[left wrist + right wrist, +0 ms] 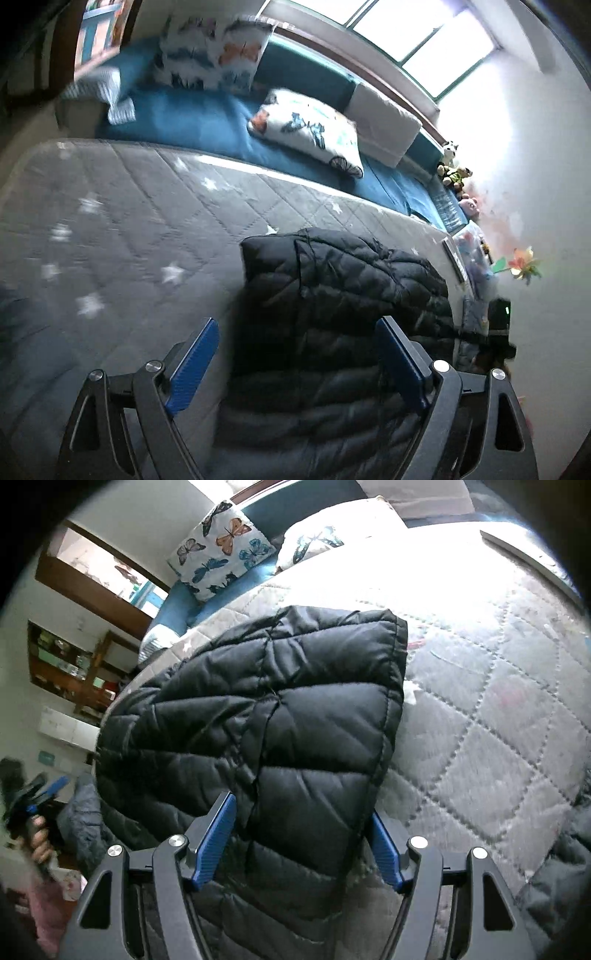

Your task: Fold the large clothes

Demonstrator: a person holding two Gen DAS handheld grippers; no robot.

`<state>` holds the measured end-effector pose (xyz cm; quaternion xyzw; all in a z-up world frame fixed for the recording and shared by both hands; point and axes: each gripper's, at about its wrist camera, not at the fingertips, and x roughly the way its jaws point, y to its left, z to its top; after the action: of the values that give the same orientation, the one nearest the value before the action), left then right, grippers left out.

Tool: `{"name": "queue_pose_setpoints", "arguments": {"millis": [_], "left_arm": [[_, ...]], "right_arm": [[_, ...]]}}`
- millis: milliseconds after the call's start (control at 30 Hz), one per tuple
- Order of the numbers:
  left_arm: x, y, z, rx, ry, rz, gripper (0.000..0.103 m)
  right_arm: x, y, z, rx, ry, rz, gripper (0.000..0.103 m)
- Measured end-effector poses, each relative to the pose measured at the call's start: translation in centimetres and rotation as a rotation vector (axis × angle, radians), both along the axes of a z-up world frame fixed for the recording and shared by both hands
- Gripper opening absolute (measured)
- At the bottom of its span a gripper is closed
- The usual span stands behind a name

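Observation:
A black quilted puffer jacket [351,295] lies folded on the grey star-print quilted mattress [129,221]. My left gripper [297,363] is open above the jacket's near end, blue pads spread wide, holding nothing. In the right wrist view the jacket [258,720] fills the centre on the mattress [498,701]. My right gripper [301,840] is open, its blue pads either side of a jacket panel without closing on it. The left gripper [40,794], held in a hand, shows at the far left of that view.
Butterfly pillows [310,129] and a plain white pillow [384,122] lie on the blue bench [184,114] under the window. Soft toys [454,166] and a paper flower [522,264] sit by the right wall. Wooden shelves [74,672] stand at the left.

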<state>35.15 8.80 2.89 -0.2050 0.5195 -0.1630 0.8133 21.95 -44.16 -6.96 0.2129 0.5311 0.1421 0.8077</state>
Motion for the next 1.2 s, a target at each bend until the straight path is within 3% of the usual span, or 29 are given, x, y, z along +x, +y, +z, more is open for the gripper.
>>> {"name": "queue_pose_setpoints", "arguments": {"millis": [233, 333, 400, 500, 567, 633, 733, 900, 933, 967, 1033, 1100, 1133, 1200], "left_arm": [[7.3, -1.5, -7.4, -0.083, 0.161, 0.039, 0.093], [9.3, -2.4, -9.6, -0.087, 0.179, 0.048, 0.093], [10.0, -3.0, -10.5, -0.145, 0.170, 0.042, 0.094], [10.4, -4.0, -10.6, -0.150, 0.087, 0.053, 0.095], [9.9, -4.3, -10.2, -0.155, 0.008, 0.070, 0.091], [9.5, -4.5, -9.4, -0.141, -0.068, 0.084, 0.060], [8.8, -4.4, -7.8, -0.150, -0.128, 0.099, 0.036], [5.5, -2.4, -1.9, -0.103, -0.373, 0.172, 0.033], [5.3, -1.5, -1.3, -0.067, -0.379, 0.204, 0.041], [5.9, -0.9, -1.6, -0.016, -0.349, 0.234, 0.047], [7.1, 0.3, -2.8, 0.038, -0.277, 0.264, 0.053], [8.1, 1.3, -4.1, 0.065, -0.197, 0.256, 0.054], [8.4, 1.7, -4.6, 0.094, -0.157, 0.264, 0.054], [8.3, 3.0, -4.7, 0.117, -0.160, 0.282, 0.054]], "right_arm": [[0.5, -0.7, -0.2, 0.066, -0.016, 0.027, 0.076], [1.0, -0.9, -0.2, 0.090, -0.025, 0.026, 0.076], [1.3, -0.7, -0.2, 0.090, -0.035, 0.029, 0.076], [1.8, 0.4, 0.1, 0.034, -0.042, 0.037, 0.073], [2.1, 1.5, 0.7, -0.054, -0.055, 0.034, 0.055], [2.0, 2.3, 1.7, -0.107, -0.092, 0.045, 0.033], [1.5, 3.4, 4.0, -0.161, -0.166, 0.057, 0.022], [0.0, 5.3, 11.0, -0.158, -0.424, 0.094, 0.020], [0.3, 5.5, 11.8, -0.185, -0.459, 0.086, 0.021], [0.8, 5.7, 11.8, -0.214, -0.457, 0.092, 0.023], [2.9, 5.5, 10.5, -0.243, -0.377, 0.092, 0.043], [4.4, 4.8, 8.5, -0.252, -0.264, 0.073, 0.046], [4.5, 4.5, 8.0, -0.283, -0.245, 0.057, 0.046], [3.9, 4.1, 8.0, -0.295, -0.244, 0.050, 0.046]]}}
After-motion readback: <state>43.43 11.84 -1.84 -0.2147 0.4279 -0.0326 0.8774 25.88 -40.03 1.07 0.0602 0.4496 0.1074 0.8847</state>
